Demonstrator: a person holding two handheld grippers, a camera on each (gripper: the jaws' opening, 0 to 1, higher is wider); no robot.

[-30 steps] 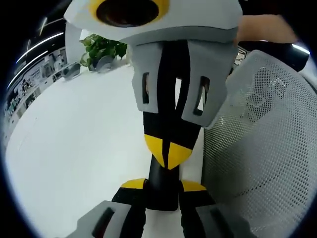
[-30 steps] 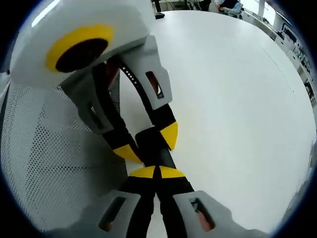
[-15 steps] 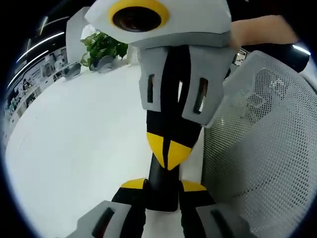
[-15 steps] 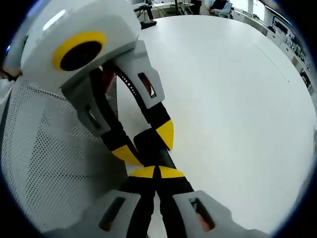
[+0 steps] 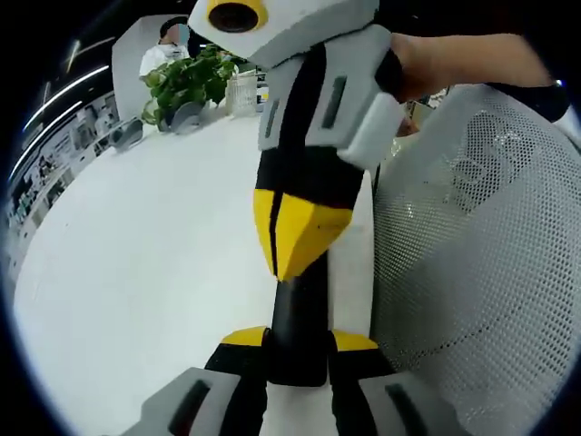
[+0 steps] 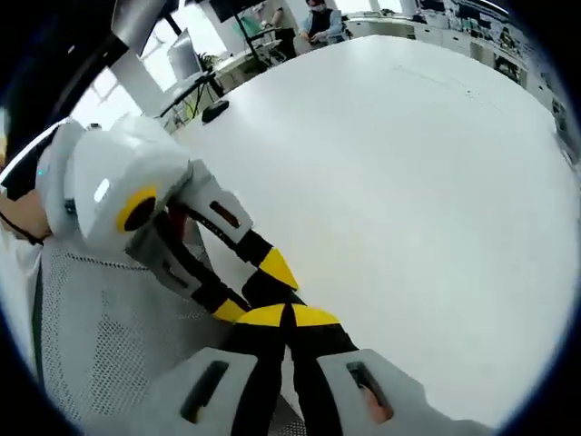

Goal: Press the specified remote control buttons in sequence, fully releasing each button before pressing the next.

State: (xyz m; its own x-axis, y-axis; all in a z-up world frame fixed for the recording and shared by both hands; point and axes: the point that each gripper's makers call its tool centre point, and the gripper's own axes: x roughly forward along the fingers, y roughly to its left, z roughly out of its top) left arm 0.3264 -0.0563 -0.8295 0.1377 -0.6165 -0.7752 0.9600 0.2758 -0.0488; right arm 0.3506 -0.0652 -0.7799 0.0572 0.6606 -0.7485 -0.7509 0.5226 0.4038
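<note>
- The left gripper [image 5: 298, 338] has its fingers [image 5: 243, 337] clamped on the near end of a black remote control [image 5: 300, 318], one yellow-tipped finger on each side of it, at 6 o'clock in the left gripper view.
- The remote control runs from there toward 12 o'clock as a slim black bar above the white bench [image 5: 136, 263]; no buttons can be made out on it.
- The right gripper [image 5: 289, 232] comes down from 12 o'clock in that view, its yellow tips together and resting on the far part of the remote; a hand [image 5: 454, 59] holds it at 1 o'clock.
- In the right gripper view the right gripper [image 6: 287, 315] shows its fingers [image 6: 259, 315] pressed together at 6 o'clock, no gap between the yellow tips, on top of the black remote control [image 6: 272, 289].
- The left gripper [image 6: 250, 286] reaches in from 9 o'clock there, its yellow tips on either side of the remote's end, just beyond the right gripper's tips.
- A white mesh chair back [image 5: 481, 272] stands at 3 o'clock in the left gripper view, beside the bench edge; it appears at 8 o'clock [image 6: 100, 336] in the right gripper view.
- A green potted plant [image 5: 186, 86] stands at 11 o'clock on the far bench, with a clear glass jar [image 5: 241, 94] just beside it.
- People [image 6: 318, 18] sit at distant desks at 12 o'clock in the right gripper view.
</note>
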